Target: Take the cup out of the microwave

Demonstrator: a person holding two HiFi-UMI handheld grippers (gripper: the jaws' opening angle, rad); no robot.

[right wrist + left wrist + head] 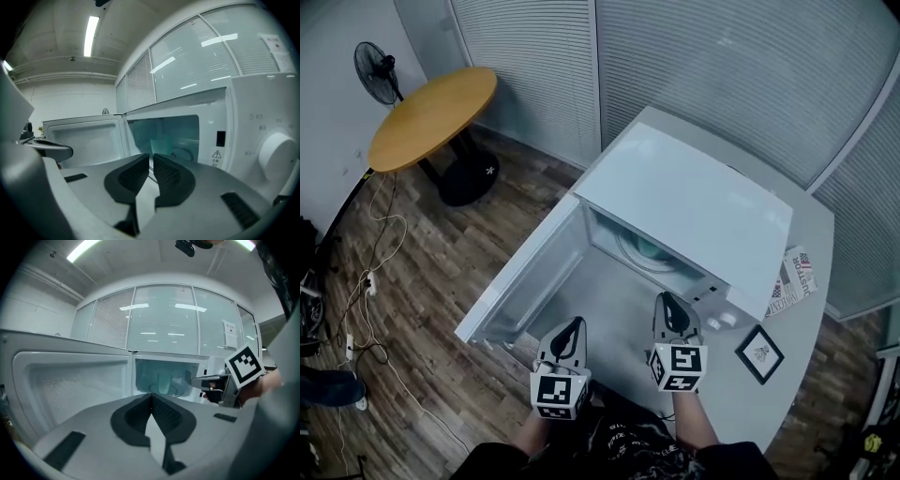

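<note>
Pale green and see-through, the cup (pixel 165 383) stands upright on the turntable (pixel 642 251) deep inside the microwave (pixel 694 202), a little left of centre in the left gripper view; whether it holds anything I cannot tell. Both tools sit just outside the opening, the left gripper (pixel 569 330) and the right gripper (pixel 668 302) each clenched on nothing, so the likeliest slip is pushing in with the jaws together and nudging the cup over or sliding it on the glass plate. It looks thin-walled, so I would judge that a hard squeeze could buckle it and a light one let it drop. Lifting too early risks striking the cavity's upper edge; dragging it out low risks catching the front lip. The open door (pixel 520 281) walls off the lower left of the head view, and the control panel with its knob (pixel 274 150) bounds the right, leaving a straight corridor between them. Grey bench (pixel 741 394) in front of the opening is bare, with a small framed picture (pixel 759 353) at lower right, well apart.
</note>
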